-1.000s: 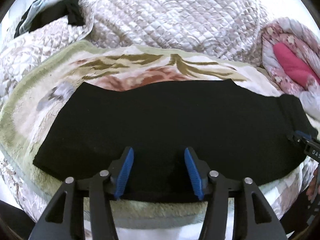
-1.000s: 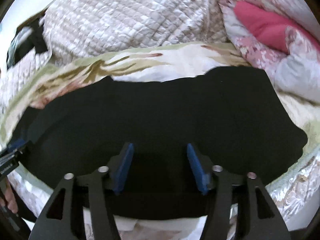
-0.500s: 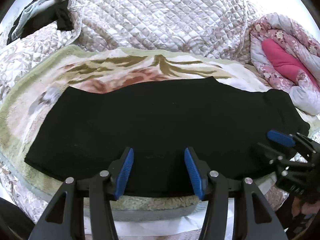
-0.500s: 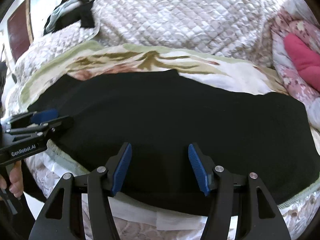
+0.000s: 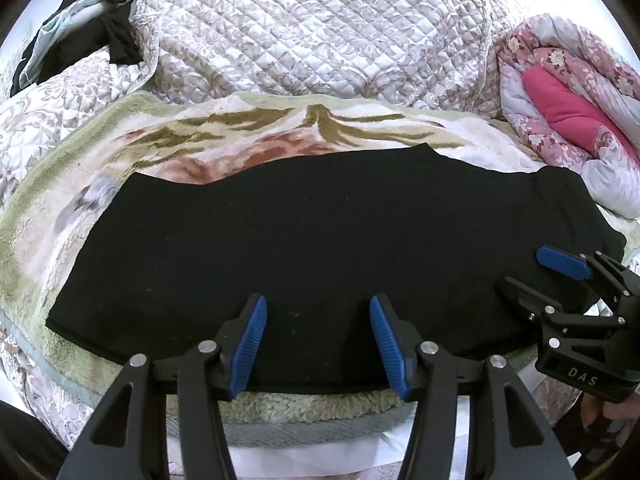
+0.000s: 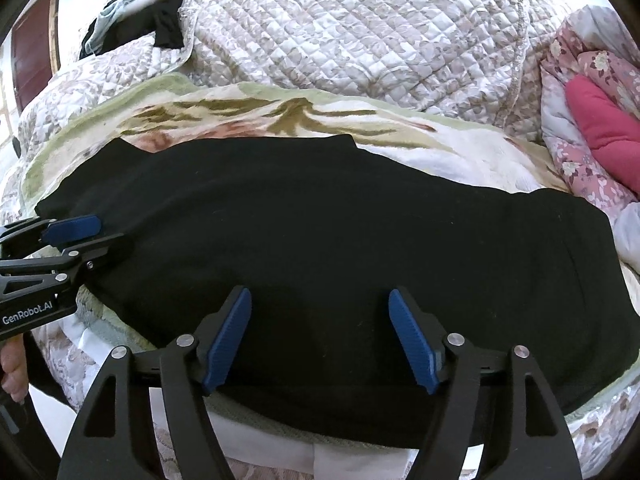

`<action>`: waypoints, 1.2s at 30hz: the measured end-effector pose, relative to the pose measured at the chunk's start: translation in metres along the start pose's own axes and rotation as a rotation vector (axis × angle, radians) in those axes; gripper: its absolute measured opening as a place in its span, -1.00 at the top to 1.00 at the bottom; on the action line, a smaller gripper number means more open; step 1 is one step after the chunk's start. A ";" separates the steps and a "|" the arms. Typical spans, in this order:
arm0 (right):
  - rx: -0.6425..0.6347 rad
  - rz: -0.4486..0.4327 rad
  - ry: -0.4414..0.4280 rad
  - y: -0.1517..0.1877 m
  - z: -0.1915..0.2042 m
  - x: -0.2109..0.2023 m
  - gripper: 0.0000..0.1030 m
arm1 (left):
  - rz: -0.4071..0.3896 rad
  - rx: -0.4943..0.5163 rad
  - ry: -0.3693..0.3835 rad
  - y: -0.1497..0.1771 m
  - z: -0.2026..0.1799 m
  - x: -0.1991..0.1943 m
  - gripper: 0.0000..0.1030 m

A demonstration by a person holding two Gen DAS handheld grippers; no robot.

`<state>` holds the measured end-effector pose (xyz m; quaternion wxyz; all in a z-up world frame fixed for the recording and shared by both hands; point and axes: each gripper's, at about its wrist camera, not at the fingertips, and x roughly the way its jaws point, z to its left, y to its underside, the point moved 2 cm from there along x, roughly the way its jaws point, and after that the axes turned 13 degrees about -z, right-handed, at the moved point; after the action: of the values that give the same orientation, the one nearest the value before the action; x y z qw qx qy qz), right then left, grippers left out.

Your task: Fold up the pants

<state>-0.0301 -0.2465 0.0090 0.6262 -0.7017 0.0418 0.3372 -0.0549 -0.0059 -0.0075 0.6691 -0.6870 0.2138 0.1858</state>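
The black pants (image 5: 320, 232) lie flat and lengthwise across a fleece blanket (image 5: 280, 136), also shown as the pants (image 6: 340, 232) in the right wrist view. My left gripper (image 5: 318, 308) hovers over their near edge with its blue pads apart, not pressing on the cloth. My right gripper (image 6: 320, 296) stands over the near edge further right; its jaws are opening and only flat cloth lies beneath them. Each view shows the other tool: the right gripper (image 5: 532, 274) at the pants' right part, the left gripper (image 6: 102, 236) near the left end.
A quilted bedspread (image 5: 320, 32) is heaped behind the blanket. A rolled floral duvet with a pink lining (image 5: 568, 108) lies at the right. Dark clothes (image 5: 80, 28) are piled at the back left. The bed's front edge runs just below the grippers. A hand (image 6: 12, 368) holds the left tool.
My right gripper has moved left along the pants, closer to the left gripper, and its jaws have spread wider. The left gripper has stayed put, still open. The pants lie as before.
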 end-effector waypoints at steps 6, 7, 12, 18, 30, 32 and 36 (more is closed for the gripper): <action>-0.014 0.008 0.000 0.001 0.001 -0.003 -0.39 | -0.008 -0.024 -0.019 0.005 0.005 -0.008 -0.11; -0.018 0.010 0.001 0.001 0.001 -0.004 -0.40 | -0.011 -0.027 -0.023 0.006 0.006 -0.010 -0.11; -0.016 0.012 0.018 0.006 0.000 -0.012 -0.41 | -0.031 -0.049 -0.030 0.012 0.011 -0.022 -0.11; -0.021 0.018 0.040 0.005 0.003 -0.015 -0.41 | -0.045 -0.091 -0.034 0.015 0.029 -0.029 -0.10; -0.004 -0.039 0.023 -0.003 0.006 -0.021 -0.41 | -0.085 -0.091 -0.089 0.001 0.034 -0.030 -0.10; 0.000 -0.030 0.032 -0.002 0.004 -0.019 -0.41 | -0.065 -0.101 -0.111 0.001 0.038 -0.025 -0.10; 0.026 -0.007 0.029 -0.001 0.002 -0.014 -0.41 | -0.045 -0.113 -0.131 0.008 0.045 -0.023 -0.10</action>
<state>-0.0416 -0.2501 0.0173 0.6357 -0.6986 0.0526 0.3242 -0.0769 0.0398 -0.0031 0.6460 -0.7145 0.1434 0.2270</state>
